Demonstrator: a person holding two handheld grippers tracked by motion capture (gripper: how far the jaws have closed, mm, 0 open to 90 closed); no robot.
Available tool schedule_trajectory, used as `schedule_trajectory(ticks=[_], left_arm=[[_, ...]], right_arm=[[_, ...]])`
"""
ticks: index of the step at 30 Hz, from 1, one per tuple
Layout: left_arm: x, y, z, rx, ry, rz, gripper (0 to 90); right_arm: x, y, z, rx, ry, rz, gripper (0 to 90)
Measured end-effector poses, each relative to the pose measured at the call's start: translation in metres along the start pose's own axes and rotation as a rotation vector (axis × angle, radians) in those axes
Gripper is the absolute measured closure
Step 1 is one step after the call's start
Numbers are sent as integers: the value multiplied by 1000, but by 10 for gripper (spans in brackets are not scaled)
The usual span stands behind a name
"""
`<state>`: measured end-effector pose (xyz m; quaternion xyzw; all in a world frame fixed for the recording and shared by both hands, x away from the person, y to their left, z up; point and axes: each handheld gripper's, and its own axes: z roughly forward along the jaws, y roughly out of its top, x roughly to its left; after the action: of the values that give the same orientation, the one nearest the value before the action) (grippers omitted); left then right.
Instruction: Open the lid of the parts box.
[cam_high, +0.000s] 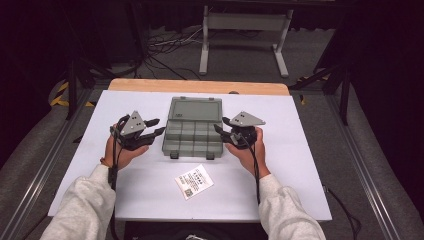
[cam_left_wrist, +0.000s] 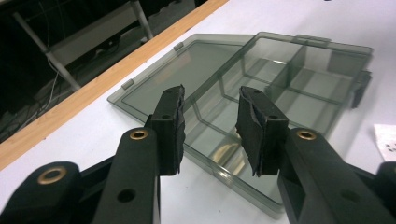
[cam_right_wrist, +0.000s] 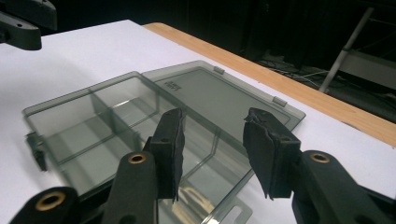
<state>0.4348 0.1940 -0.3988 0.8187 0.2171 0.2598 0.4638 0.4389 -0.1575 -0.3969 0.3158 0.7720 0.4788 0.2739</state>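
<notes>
Nearest me lies a card (cam_high: 194, 182), then my hands flank the box (cam_high: 192, 135), whose lid lies flat open behind it. Likely a one-sided nudge would skid the light box across the table (cam_high: 300, 165). My left gripper (cam_high: 156, 127) and right gripper (cam_high: 221, 125) gape half-wide, holding nothing, just beside its walls.

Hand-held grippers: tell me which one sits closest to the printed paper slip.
The right hand-held gripper, at the organizer box's right side. The slip lies nearer it than the left hand-held gripper.
</notes>
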Motion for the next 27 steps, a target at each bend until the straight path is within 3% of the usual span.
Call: schedule_trajectory(ticks=[6,10,14,19,25,27], left_arm=[[-6,-4,-8,-21,-3,12,566],[-11,-7,-12,-36,-6,18,513],[-15,-11,-16,-52,-15,19,464],[-21,-15,-24,-74,-14,22,298],[-29,-22,-32,-85,-7,19,191],[-32,-26,-34,-80,-5,15,153]], right_arm=[[7,-1,-10,-13,12,-27,536],[10,-2,-14,-25,25,-13,511],[13,-5,-14,-11,25,-30,481],[18,-10,-18,-1,38,-33,408],[24,-15,-28,-3,50,-44,269],[27,-17,-31,3,33,-42,210]])
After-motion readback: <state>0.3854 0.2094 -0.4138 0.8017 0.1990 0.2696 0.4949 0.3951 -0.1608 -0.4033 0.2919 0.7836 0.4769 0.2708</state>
